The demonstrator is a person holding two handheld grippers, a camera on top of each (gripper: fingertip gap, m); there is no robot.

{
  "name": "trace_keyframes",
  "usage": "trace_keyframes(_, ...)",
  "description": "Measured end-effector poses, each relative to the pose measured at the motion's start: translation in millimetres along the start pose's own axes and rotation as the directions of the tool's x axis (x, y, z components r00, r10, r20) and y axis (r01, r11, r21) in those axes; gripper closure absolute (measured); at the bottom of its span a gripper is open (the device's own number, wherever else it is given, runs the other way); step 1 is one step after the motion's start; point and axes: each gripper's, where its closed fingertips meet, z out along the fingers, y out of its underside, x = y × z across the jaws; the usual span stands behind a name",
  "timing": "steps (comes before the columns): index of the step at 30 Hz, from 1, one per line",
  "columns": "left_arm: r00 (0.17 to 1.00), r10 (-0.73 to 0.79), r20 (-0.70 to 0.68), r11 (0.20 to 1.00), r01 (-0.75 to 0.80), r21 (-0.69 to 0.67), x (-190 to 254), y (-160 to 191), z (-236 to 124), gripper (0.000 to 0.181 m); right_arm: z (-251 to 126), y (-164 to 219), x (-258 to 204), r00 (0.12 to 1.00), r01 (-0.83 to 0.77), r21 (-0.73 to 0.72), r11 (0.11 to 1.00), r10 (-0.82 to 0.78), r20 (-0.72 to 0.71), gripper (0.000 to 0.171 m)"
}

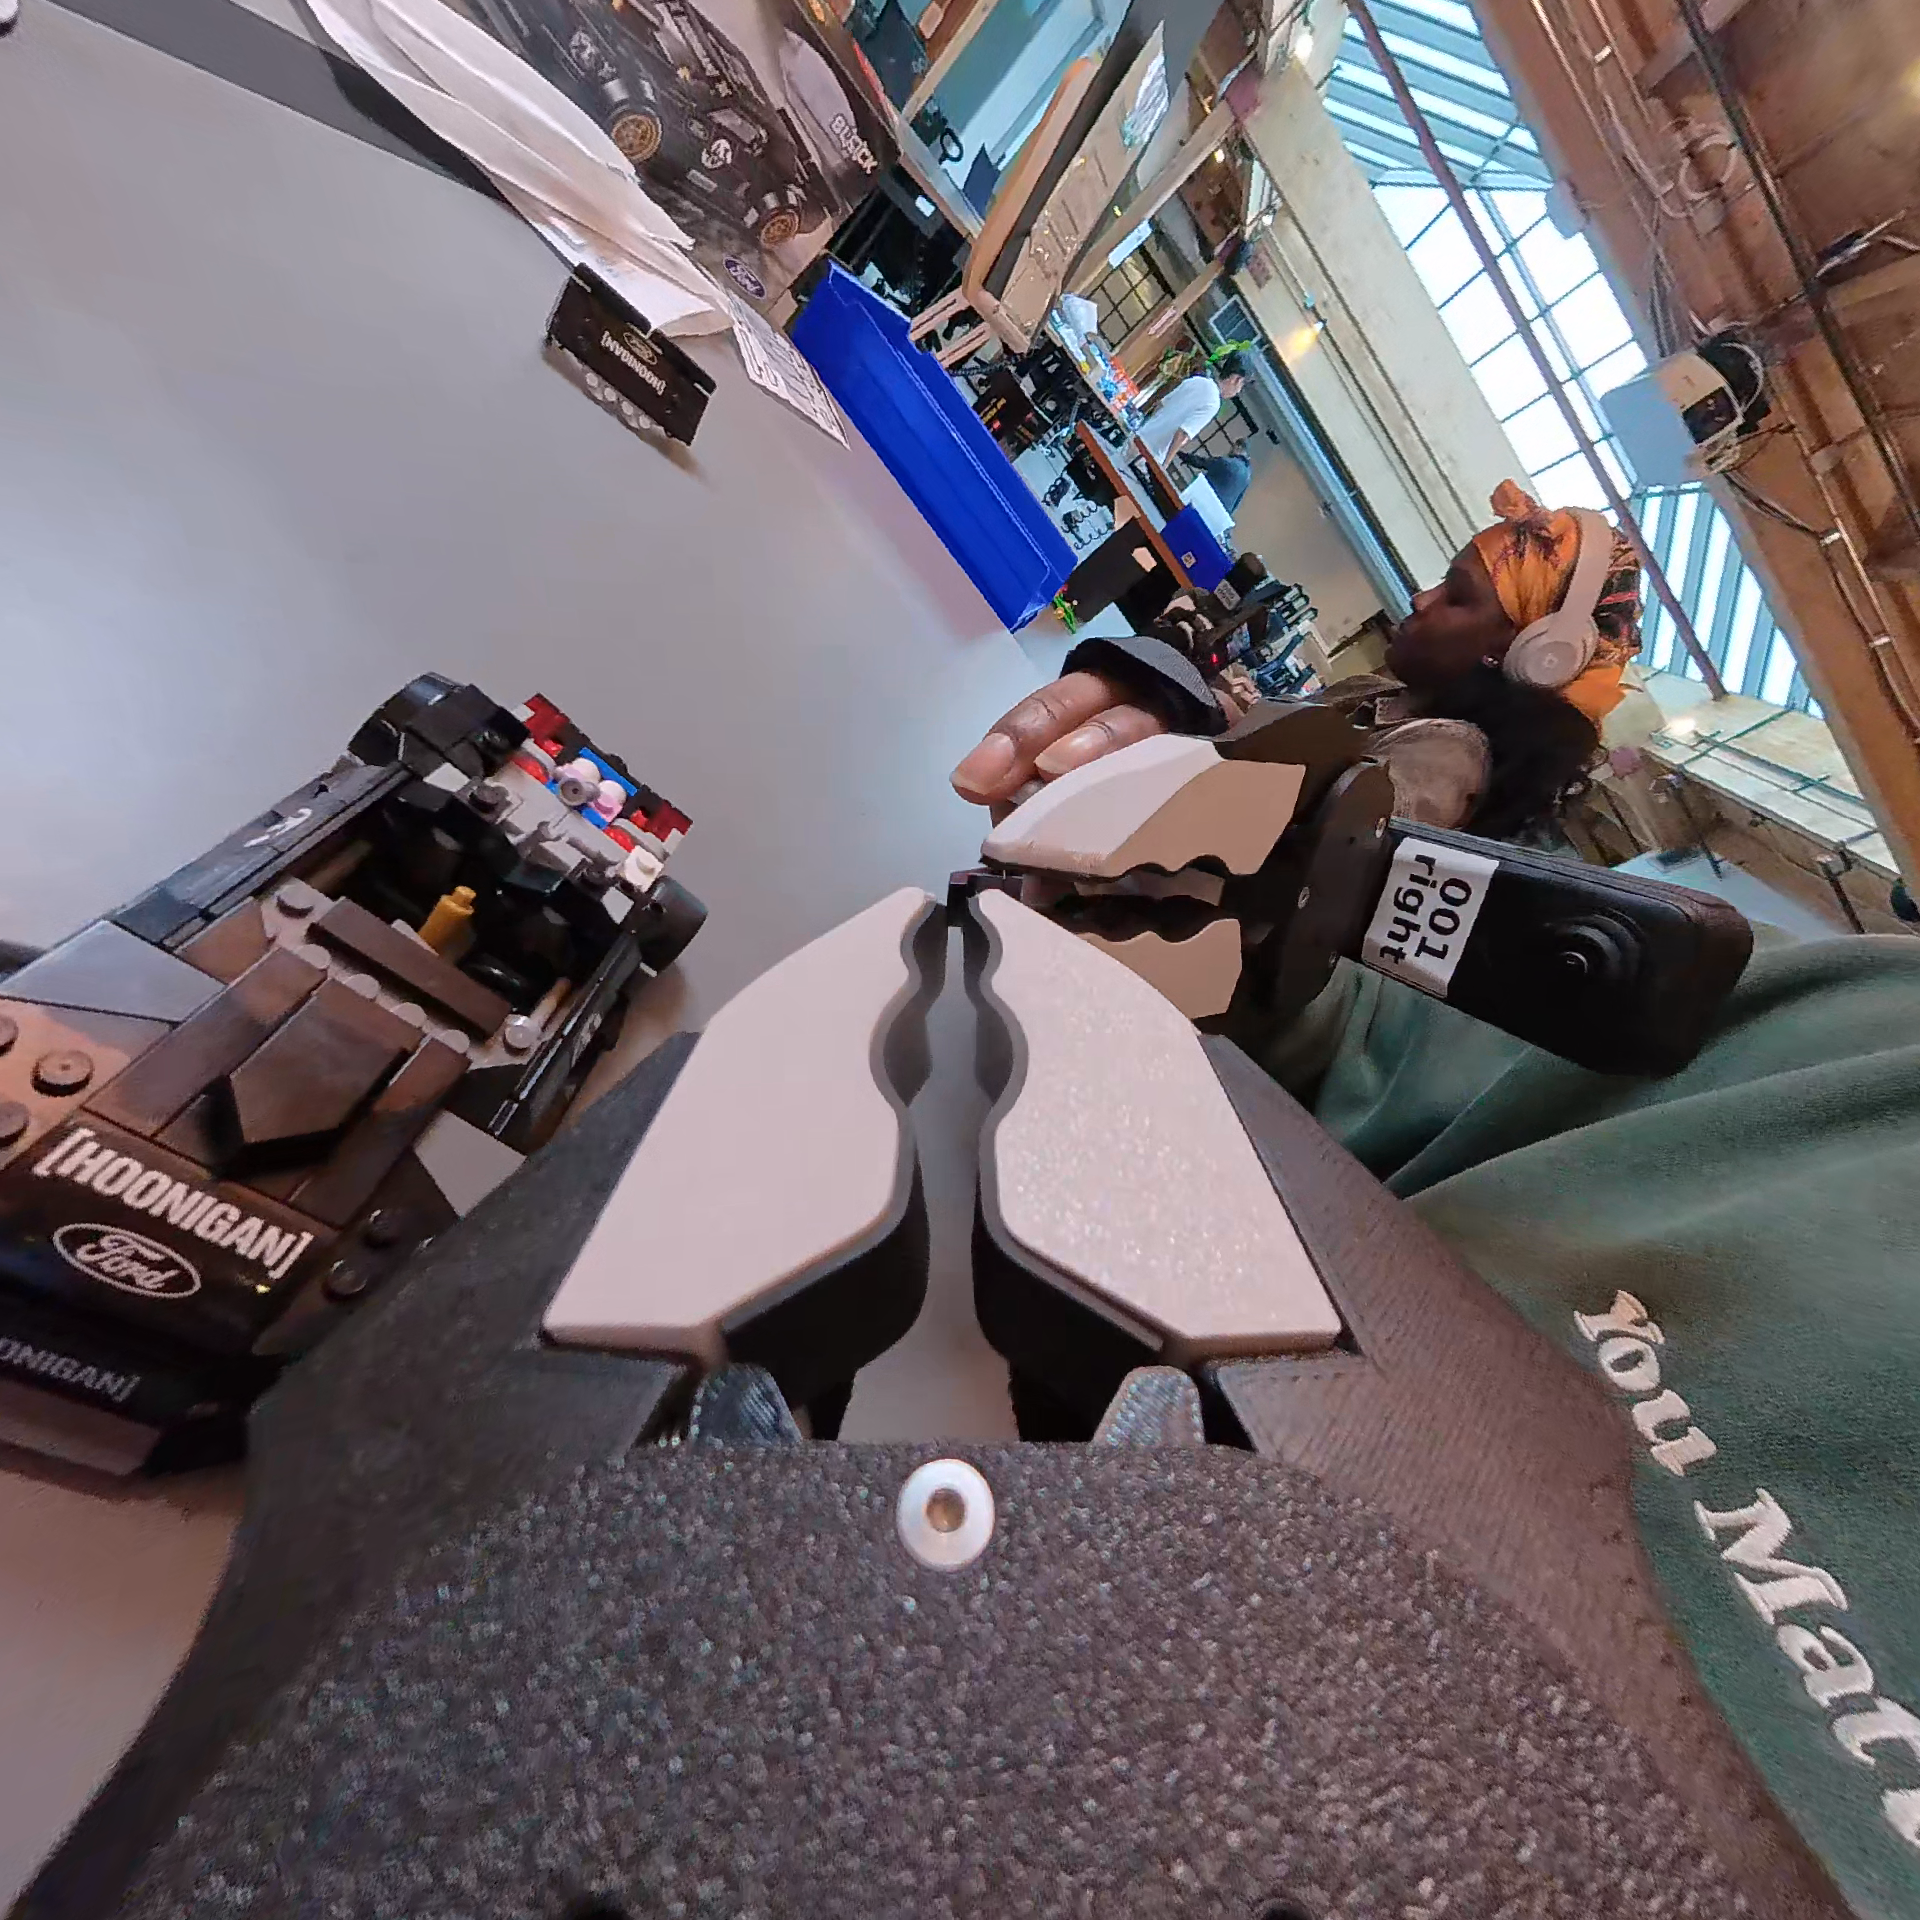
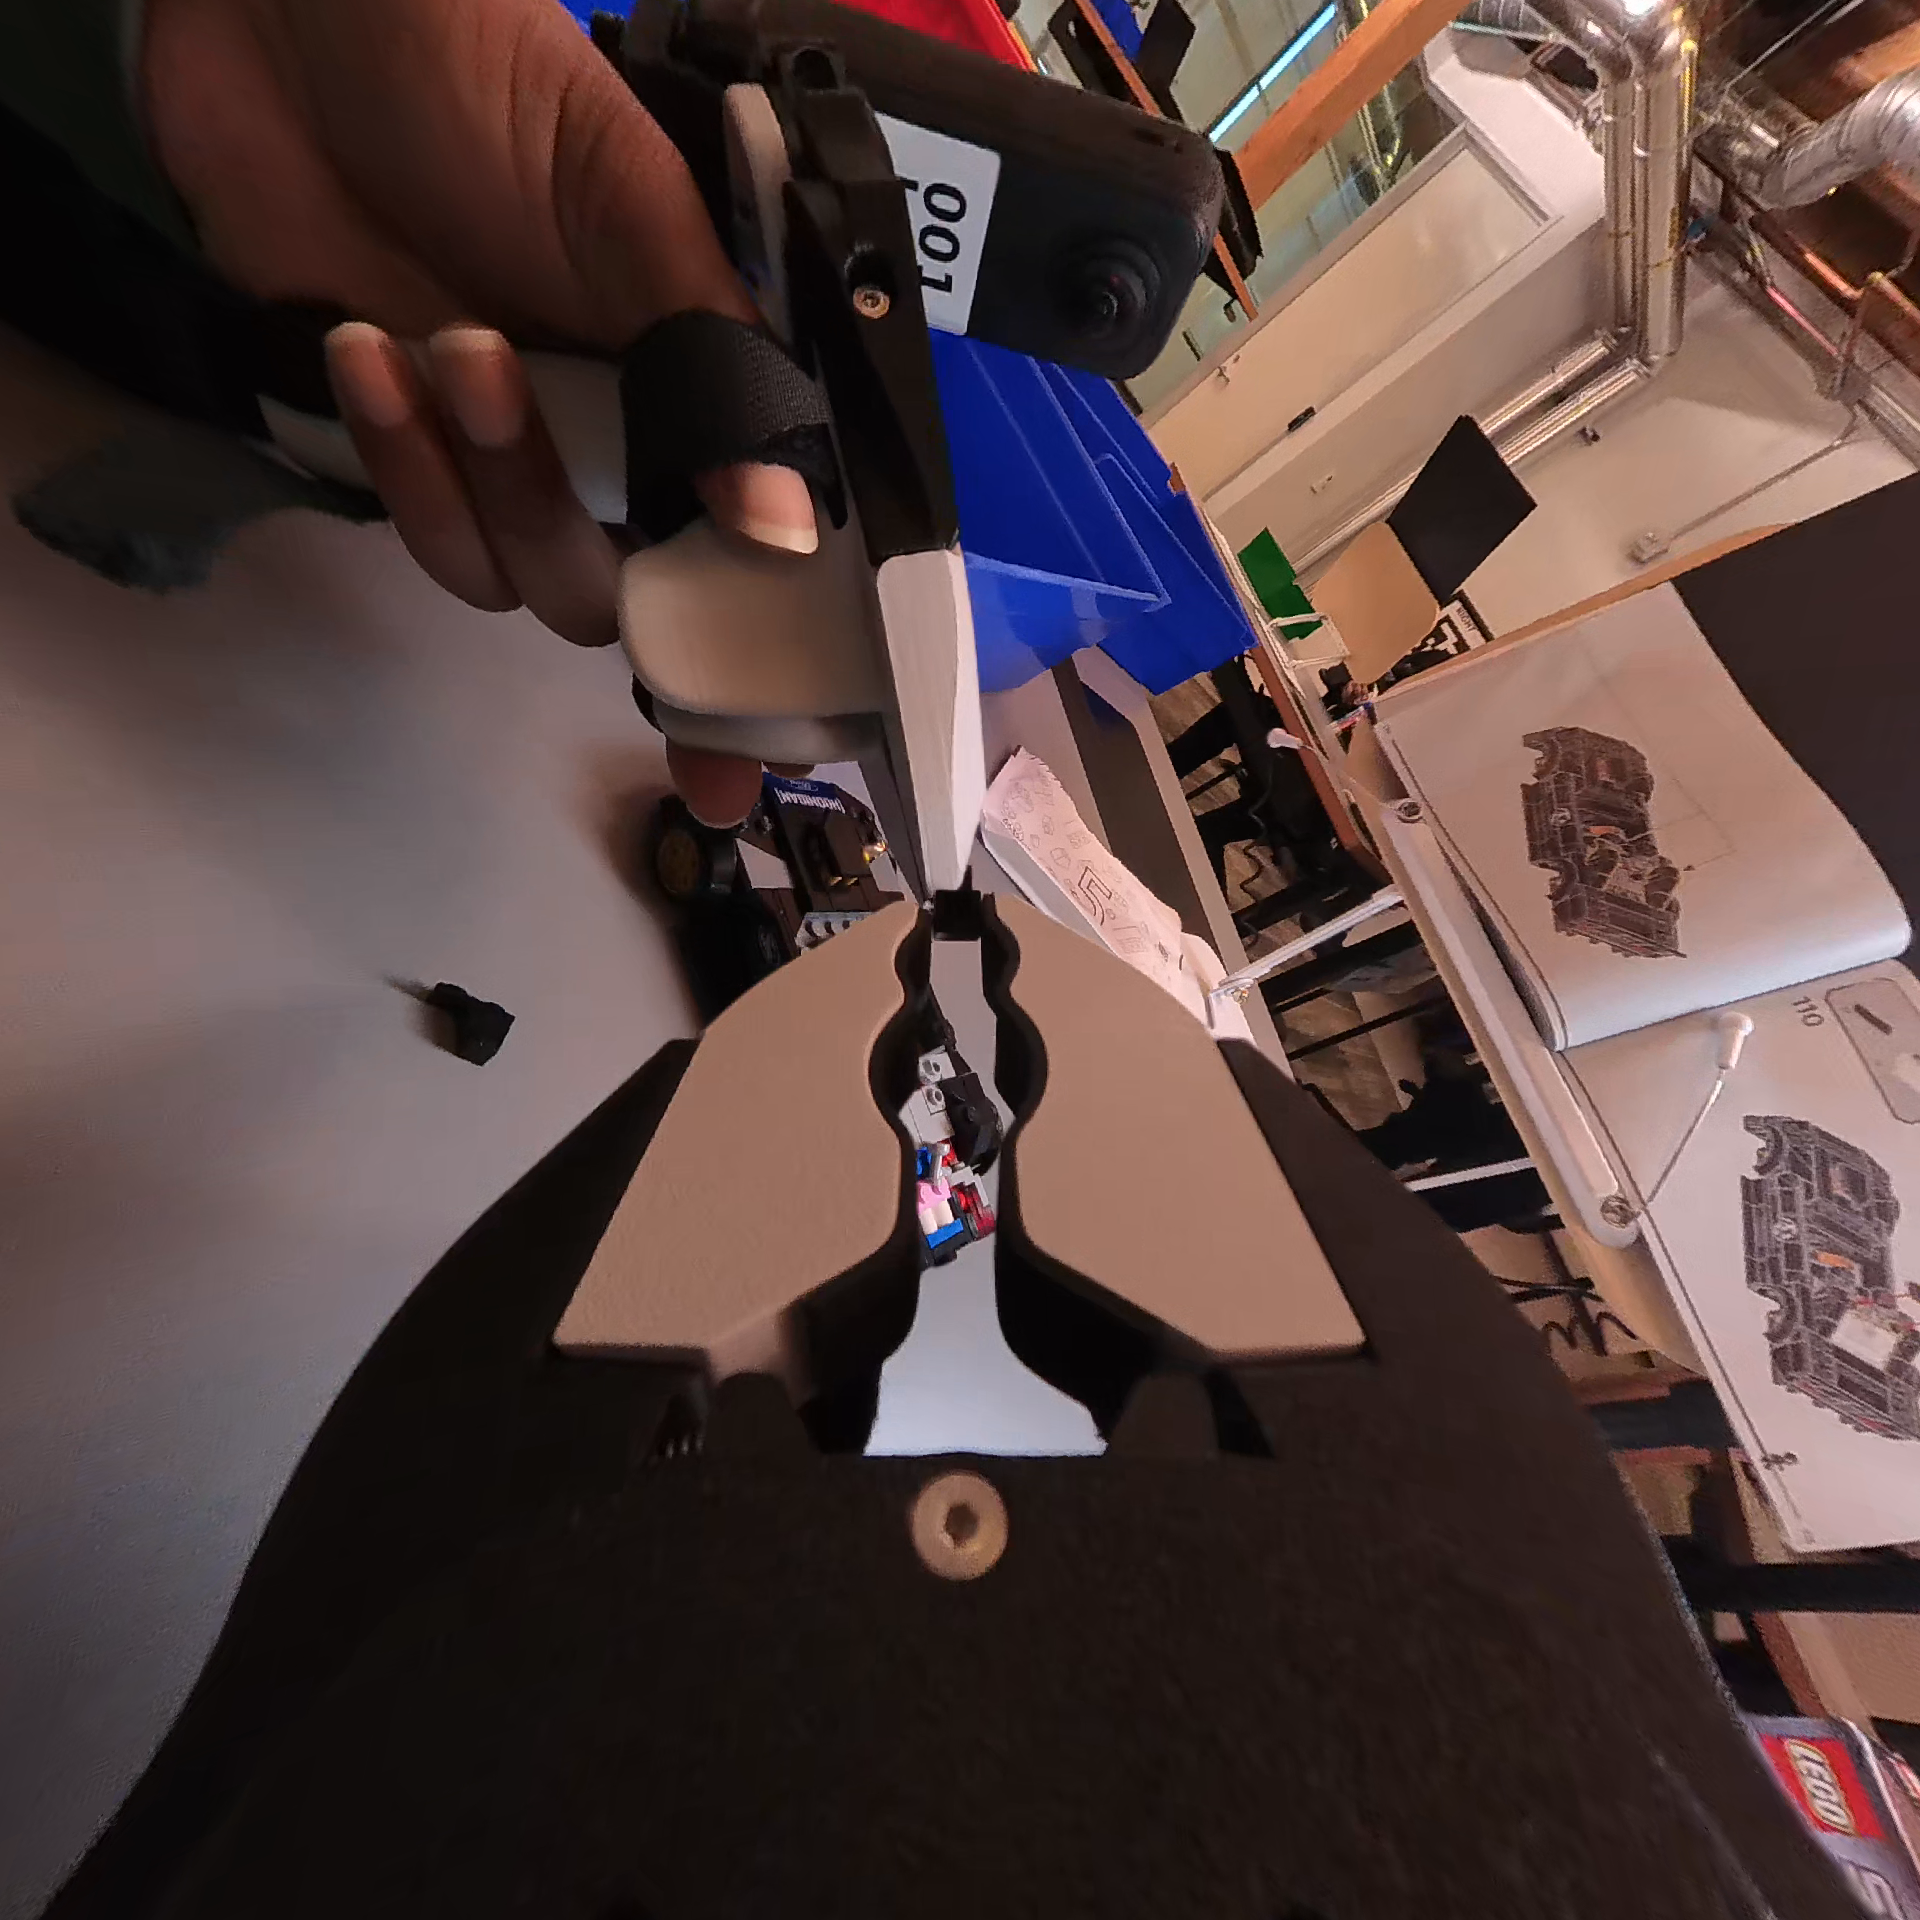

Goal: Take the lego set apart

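We record a grey table point(image 1: 312, 499) carrying all task items. The largest item on it is the black lego car point(image 1: 343, 997), at 9 o'clock in the left wrist view, partly stripped, with its interior studs and coloured pieces exposed. In the right wrist view the same car point(image 2: 951, 1153) shows only through the gap between the near fingers.

At 12 o'clock in the left wrist view lies the set's box point(image 1: 717, 114), with white paper bags point(image 1: 499, 135) on top of it, and a blue bin point(image 1: 935, 447) just beside it at 1 o'clock. A black plate point(image 1: 631, 366) lies apart from the car, near the box. In the right wrist view, open instruction books point(image 2: 1662, 935) occupy 3 o'clock.

We find both tools meeting tip to tip above the table. The left gripper point(image 1: 957, 914) has its fingers drawn together on a small black piece point(image 1: 964, 889). The right gripper point(image 2: 954, 920) is likewise closed on that same piece point(image 2: 954, 916), so the piece is pinched from two sides, clear of the car. A hand point(image 2: 468, 260) holds the left tool in the right wrist view.

One loose black brick point(image 2: 470, 1020) rests on the table at 9 o'clock in the right wrist view, well apart from the car.
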Motion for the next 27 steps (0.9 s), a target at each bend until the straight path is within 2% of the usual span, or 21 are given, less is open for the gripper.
trace_keyframes(7, 1.0, 0.026, 0.001, 1.0, -0.026, 0.002, 0, 1, 0, 0.178, -1, 0, -2, 1.0, 0.006, 0.005, 1.0, -0.006, 0.006, 0.163)
trace_keyframes(10, 0.997, 0.067, -0.039, 0.998, -0.067, 0.01, 6, 0, -1, 0.177, -4, -5, 0, 0.999, -0.038, 0.043, 0.998, 0.037, 0.024, 0.163)
trace_keyframes(18, 0.986, 0.054, -0.157, 0.998, -0.052, 0.019, 21, -1, -4, 0.178, -11, -18, -1, 0.994, -0.099, 0.122, 0.988, 0.092, 0.064, 0.163)
trace_keyframes(23, 0.967, 0.254, -0.017, 0.967, -0.254, -0.011, 17, 2, 1, 0.177, -14, -14, -2, 0.986, -0.138, 0.094, 0.986, 0.128, 0.104, 0.164)
trace_keyframes(27, 0.953, 0.302, 0.025, 0.953, -0.301, -0.041, 14, 4, 3, 0.177, -14, -11, -4, 0.984, -0.144, 0.085, 0.986, 0.134, 0.119, 0.164)
